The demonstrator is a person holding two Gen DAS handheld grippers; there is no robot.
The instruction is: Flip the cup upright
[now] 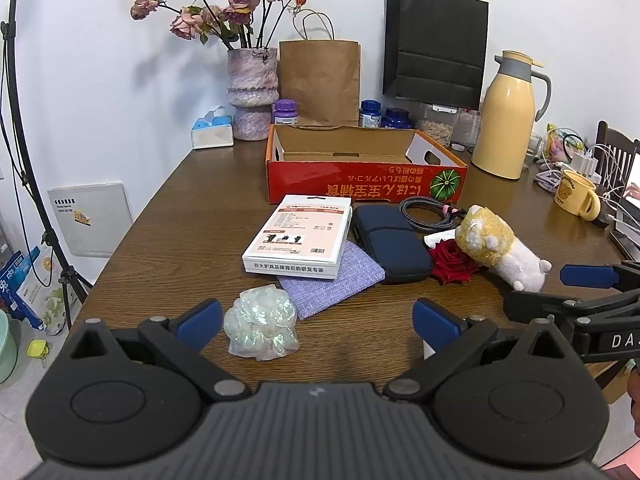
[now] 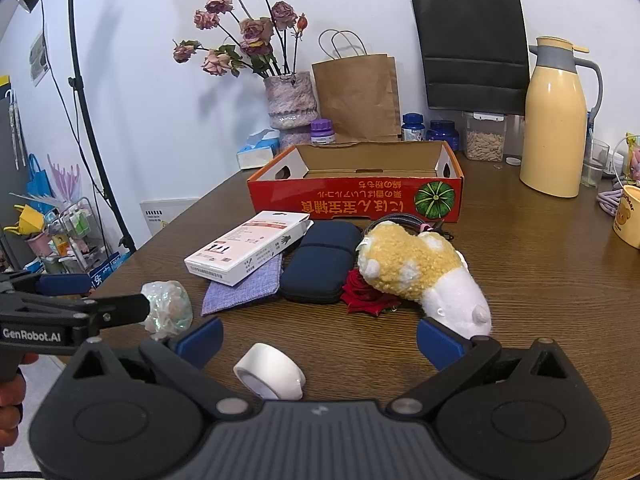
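The right hand-held gripper (image 2: 318,334) hangs wide open and empty over the white cup (image 2: 270,376), which lies on its side at lower centre on the worktop (image 2: 520,280) — best to pinch across its wall, then tip it. The left hand-held gripper (image 1: 318,316) is wide too; in its view the cup is nearly hidden.

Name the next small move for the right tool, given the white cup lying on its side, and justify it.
Probably ease the right tool forward and down around the white cup. The cup lies on its side between the open fingers, untouched, its mouth facing the camera, and the left tool is off to the side.
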